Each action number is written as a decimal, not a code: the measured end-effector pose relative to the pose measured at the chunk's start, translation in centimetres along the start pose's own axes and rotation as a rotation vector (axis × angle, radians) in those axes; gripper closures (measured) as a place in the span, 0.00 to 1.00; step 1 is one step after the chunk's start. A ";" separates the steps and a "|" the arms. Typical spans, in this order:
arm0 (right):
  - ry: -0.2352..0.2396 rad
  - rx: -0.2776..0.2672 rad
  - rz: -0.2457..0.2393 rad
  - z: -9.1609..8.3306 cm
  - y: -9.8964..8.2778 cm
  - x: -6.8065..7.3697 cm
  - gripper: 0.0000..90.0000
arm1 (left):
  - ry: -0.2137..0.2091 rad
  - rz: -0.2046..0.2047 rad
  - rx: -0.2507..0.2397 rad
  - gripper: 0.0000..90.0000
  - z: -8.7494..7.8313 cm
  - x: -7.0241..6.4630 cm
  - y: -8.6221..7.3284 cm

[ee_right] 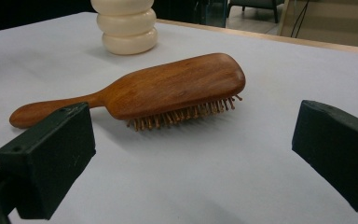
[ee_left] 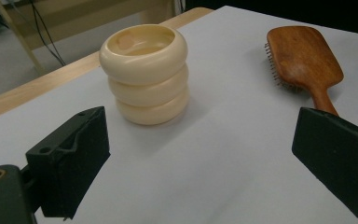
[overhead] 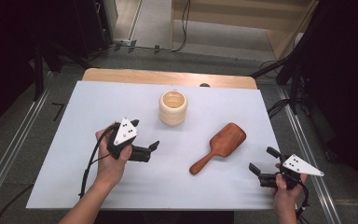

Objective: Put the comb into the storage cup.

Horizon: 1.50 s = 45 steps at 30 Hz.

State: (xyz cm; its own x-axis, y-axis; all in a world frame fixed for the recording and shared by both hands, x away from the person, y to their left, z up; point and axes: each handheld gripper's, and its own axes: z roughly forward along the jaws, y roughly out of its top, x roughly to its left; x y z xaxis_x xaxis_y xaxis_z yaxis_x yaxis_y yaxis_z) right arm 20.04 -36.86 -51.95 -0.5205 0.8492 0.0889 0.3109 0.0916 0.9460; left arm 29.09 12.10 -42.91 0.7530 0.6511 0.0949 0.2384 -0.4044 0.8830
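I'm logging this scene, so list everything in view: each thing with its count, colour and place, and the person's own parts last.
Holder: one, cream, three stacked rings with an open top, upright at the far middle of the sheet.
Hairbrush: one, reddish-brown wood, lying bristles down right of centre, handle towards the near side.
Sheet: one, white, covering most of the table.
Table: one, light wood, its far edge bare beyond the sheet.
Cables: several, black, on the floor beyond the table.
Left gripper: one, black with a grey plate, jaws open, in the left hand near the holder.
Right gripper: one, black with a grey plate, jaws open, in the right hand near the hairbrush.
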 end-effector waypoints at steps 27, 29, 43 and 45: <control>0.005 0.000 -0.007 0.1 0.0 -0.1 0.00 | -0.071 0.037 0.024 0.05 3.6 -2.5 2.3; 0.005 -0.002 -0.007 0.1 0.0 -0.1 0.00 | -0.075 0.041 0.027 0.05 3.8 -2.8 2.4; 0.012 -0.004 -0.004 0.1 0.0 -0.1 0.00 | -0.116 0.058 0.052 0.05 6.1 -4.5 3.0; 0.010 -0.005 -0.005 0.1 0.0 -0.1 0.00 | -0.120 0.062 0.055 0.05 6.3 -4.7 3.1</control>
State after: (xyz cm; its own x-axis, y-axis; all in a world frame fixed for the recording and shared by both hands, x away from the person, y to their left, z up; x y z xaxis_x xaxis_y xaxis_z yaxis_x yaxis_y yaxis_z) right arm 20.14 -36.92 -51.98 -0.5301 0.8435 0.0871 0.3045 0.0935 0.9479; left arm 30.18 3.75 -43.46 0.8343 0.5440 0.0902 0.2198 -0.4781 0.8503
